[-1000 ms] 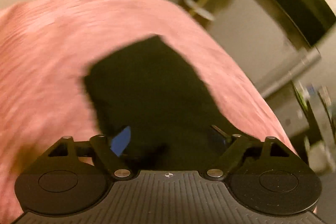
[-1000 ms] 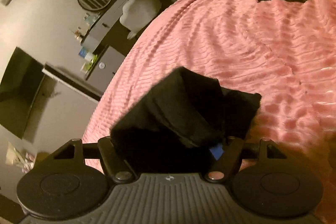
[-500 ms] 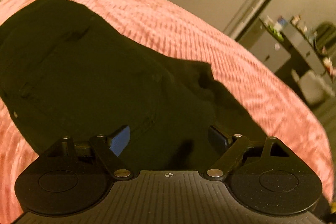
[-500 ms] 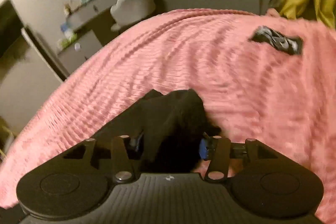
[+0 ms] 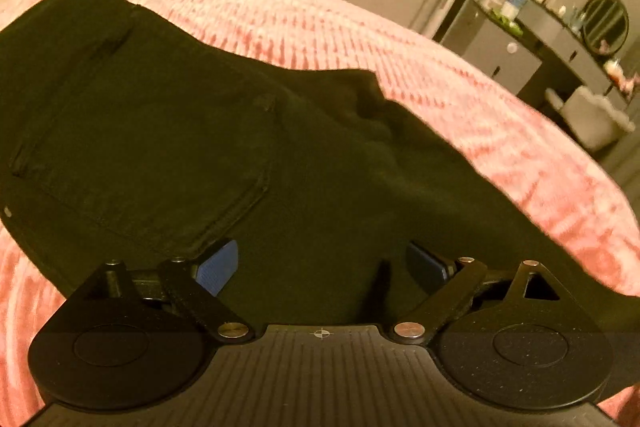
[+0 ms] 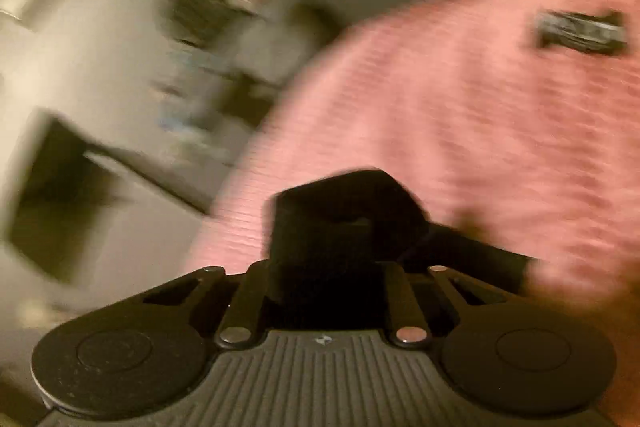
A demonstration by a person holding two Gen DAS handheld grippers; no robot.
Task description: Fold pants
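Pants — black, pocket up — sprawl across the pink bed. The left gripper has fingers spread over them; the right gripper, blurred, pinches a bunched fold. A hasty swing could drag the cloth crooked.
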